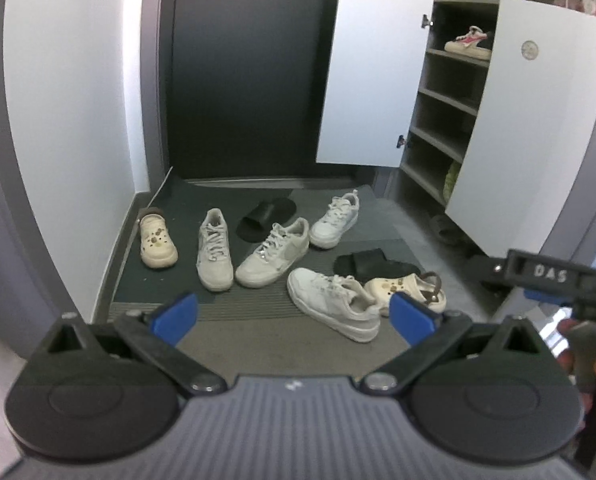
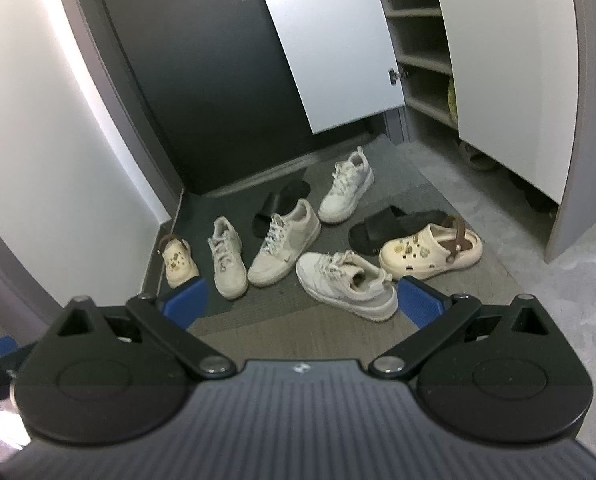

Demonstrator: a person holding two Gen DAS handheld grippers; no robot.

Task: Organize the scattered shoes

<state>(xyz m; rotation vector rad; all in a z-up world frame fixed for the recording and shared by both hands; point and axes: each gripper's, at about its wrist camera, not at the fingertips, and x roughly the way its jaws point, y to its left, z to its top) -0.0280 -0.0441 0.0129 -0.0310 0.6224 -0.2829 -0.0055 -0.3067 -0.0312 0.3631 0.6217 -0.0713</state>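
An entryway floor is covered by a grey mat [image 1: 258, 316], bounded on the left by a white wall [image 1: 70, 120] and at the far end by a dark door [image 1: 250, 72]. On the right, a shoe cabinet [image 1: 446, 100] is seen with both white doors swung open; one pink-and-white shoe [image 1: 468, 44] is noted on an upper shelf, and bottles are stood on top.

Eight items are scattered on the mat. A cream clog [image 1: 157, 242] lies far left, near the wall. Just beside it to the right, two white sneakers [image 1: 215, 250] [image 1: 274, 254] are angled apart, with a black slide [image 1: 267, 216] behind them. A third sneaker [image 1: 335, 220] lies farther right. Nearest, a fourth sneaker [image 2: 346, 282] lies across the mat, touching a second clog [image 2: 430, 250], with another black slide [image 2: 394, 226] behind.

The left gripper [image 1: 294, 316] and right gripper [image 2: 304, 296] are both held above the near edge of the mat, jaws spread wide, nothing gripped.
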